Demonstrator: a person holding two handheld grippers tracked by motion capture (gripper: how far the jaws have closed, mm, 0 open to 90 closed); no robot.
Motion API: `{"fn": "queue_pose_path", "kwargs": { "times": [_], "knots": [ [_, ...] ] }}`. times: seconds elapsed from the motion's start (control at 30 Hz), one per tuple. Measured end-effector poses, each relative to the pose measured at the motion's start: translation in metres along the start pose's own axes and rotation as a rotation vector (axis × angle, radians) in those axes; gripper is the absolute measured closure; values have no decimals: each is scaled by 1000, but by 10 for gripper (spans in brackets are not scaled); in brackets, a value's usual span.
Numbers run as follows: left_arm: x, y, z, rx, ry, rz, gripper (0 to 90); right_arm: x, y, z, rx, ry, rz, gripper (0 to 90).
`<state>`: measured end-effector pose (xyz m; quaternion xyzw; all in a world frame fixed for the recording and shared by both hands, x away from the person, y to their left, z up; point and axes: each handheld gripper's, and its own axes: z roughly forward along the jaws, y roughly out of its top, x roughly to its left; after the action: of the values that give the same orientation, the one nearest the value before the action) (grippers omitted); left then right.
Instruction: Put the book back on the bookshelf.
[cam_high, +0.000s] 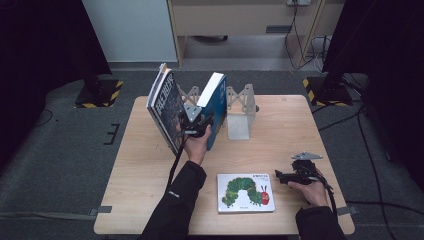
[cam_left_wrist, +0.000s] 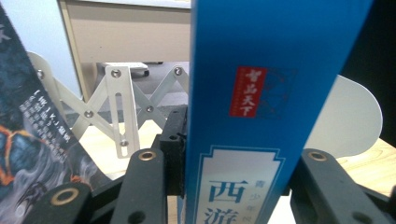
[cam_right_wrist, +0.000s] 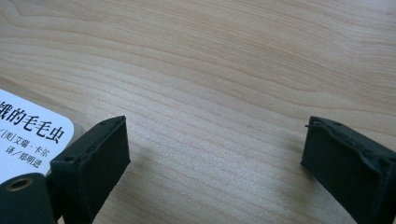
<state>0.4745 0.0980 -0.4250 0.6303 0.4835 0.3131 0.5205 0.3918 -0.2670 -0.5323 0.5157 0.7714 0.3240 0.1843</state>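
Grey carpet surrounds a light wooden counter (cam_high: 280, 125). At upper centre of the high view, the left gripper (cam_high: 196, 125) has its jaws clamped on a blue book (cam_left_wrist: 261, 93), standing it in the white expanding rack (cam_high: 239, 107) beside a dark book (cam_high: 165, 107) already leaning there. The caterpillar picture book (cam_high: 245, 192) lies flat at lower centre, not yet shelved. At lower right, the right gripper (cam_right_wrist: 215, 144) rests with jaws apart, empty.

The thick blue hardcover book (cam_high: 216, 107) with a white label panel and a red seal on its spine (cam_left_wrist: 261, 102) stands on end on the wooden table, tilted leftward. It sits between a leaning dark-covered book (cam_high: 165, 107) and the white expandable bookend rack (cam_high: 240, 107).
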Motion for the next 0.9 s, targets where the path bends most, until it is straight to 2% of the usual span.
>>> {"fn": "queue_pose_path", "kwargs": {
  "times": [0.17,0.27,0.4,0.5,0.57,0.63,0.7,0.77,0.9],
  "knots": [
    [6,-3,-7,3,-58,-16,531,0,0,-1,4,2,0,75],
    [9,-6,-13,-22,-89,23,531,-1,0,-1,7,1,-2,76],
    [14,-9,-20,-2,-136,18,510,0,0,-1,8,5,-1,79],
    [16,-12,-23,-1,-156,27,493,0,0,-1,11,7,-6,83],
    [18,-17,-25,22,-155,17,494,0,0,-1,14,9,-6,86],
    [20,-23,-25,20,-139,12,508,0,0,-1,14,9,-6,87],
    [22,-28,-24,3,-167,-27,536,0,0,-1,14,9,-6,88],
    [19,-29,-23,-6,-152,-11,555,0,0,-1,15,9,-8,88],
    [16,-26,-24,13,-138,17,571,0,0,-1,16,13,-7,91]
  ]
}}
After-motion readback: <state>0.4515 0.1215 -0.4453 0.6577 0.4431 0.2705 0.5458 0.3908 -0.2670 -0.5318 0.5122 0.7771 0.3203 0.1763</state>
